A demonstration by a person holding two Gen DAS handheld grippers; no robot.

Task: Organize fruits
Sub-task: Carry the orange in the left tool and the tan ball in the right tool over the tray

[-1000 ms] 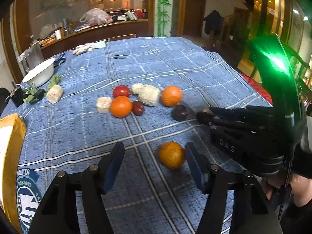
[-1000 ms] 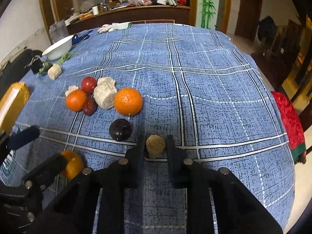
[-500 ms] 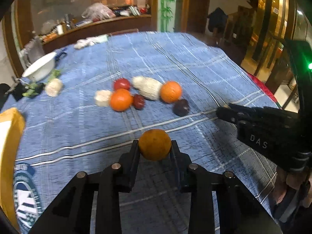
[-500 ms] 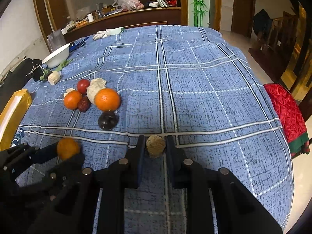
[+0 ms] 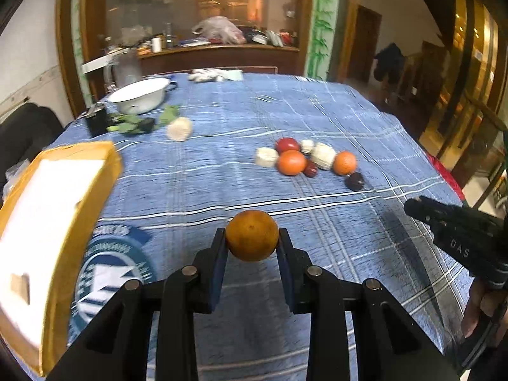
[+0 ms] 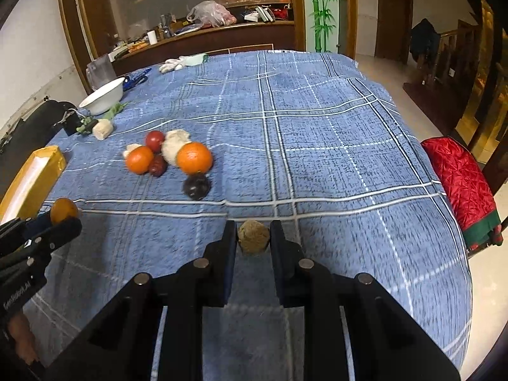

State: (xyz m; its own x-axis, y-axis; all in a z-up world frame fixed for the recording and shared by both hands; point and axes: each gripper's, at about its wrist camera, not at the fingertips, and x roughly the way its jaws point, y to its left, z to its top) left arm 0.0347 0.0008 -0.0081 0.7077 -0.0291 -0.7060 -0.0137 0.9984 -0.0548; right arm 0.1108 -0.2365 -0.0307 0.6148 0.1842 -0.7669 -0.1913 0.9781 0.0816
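My left gripper (image 5: 252,243) is shut on an orange (image 5: 252,235) and holds it above the blue checked tablecloth (image 5: 222,165); this orange also shows in the right wrist view (image 6: 63,210). My right gripper (image 6: 253,241) is shut on a small brown round fruit (image 6: 253,236), above the cloth. A cluster lies mid-table: two oranges (image 6: 194,157) (image 6: 139,159), a red fruit (image 6: 154,140), a dark red one (image 6: 157,165), a dark purple one (image 6: 196,186) and pale cut pieces (image 6: 173,146). An open yellow box (image 5: 47,209) sits at the left edge.
A white bowl (image 5: 139,96), green leaves (image 5: 133,124) and another pale piece (image 5: 180,129) lie far left. White gloves (image 6: 177,61) lie at the far edge. A red cushion (image 6: 460,184) is beyond the table's right edge. A wooden counter stands behind.
My left gripper closed on the orange, lifted it and swung left toward the yellow box. My right gripper rose a little with the brown fruit still held.
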